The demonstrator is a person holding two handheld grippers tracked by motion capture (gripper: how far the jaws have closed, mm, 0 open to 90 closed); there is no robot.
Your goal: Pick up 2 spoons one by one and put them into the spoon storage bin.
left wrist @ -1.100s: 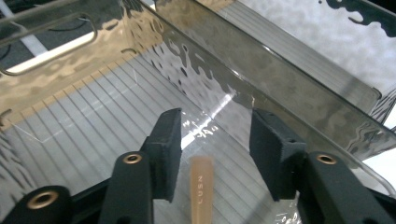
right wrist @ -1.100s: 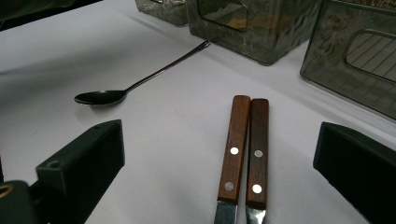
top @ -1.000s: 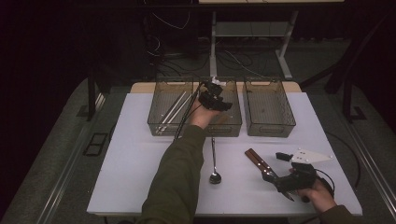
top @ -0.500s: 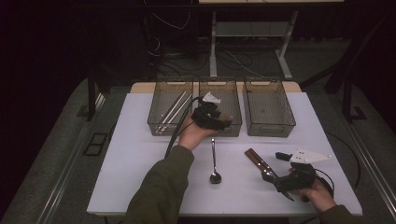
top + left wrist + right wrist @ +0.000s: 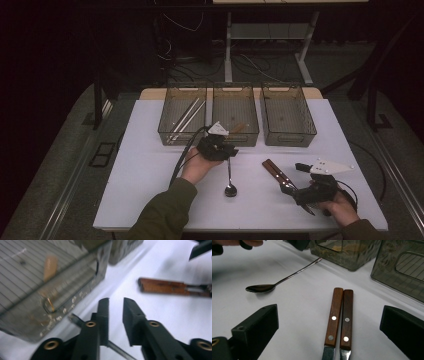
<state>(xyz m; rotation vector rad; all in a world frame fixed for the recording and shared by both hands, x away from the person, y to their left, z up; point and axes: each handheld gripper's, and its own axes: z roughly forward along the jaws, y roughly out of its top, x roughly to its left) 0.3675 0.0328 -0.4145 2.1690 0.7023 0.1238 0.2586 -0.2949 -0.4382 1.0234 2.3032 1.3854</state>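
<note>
On the white table (image 5: pixel 150 165), 3 mesh bins (image 5: pixel 235 115) line the 12 o'clock edge. The left gripper (image 5: pixel 222 150) hangs over the spoon (image 5: pixel 230 175) handle at table centre; its jaws have just been closing, a narrow gap left, handle beneath, not pinched. At 4 o'clock the right gripper (image 5: pixel 300 192) gapes wide around 2 wooden-handled knives (image 5: pixel 277 175)

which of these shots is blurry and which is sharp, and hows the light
Left gripper view: the bin is smeared with motion blur, the jaws sharper. Right gripper view: crisp on the spoon and the two knives, its own jaws soft. High view: white table bright, the room around it dark.
</note>
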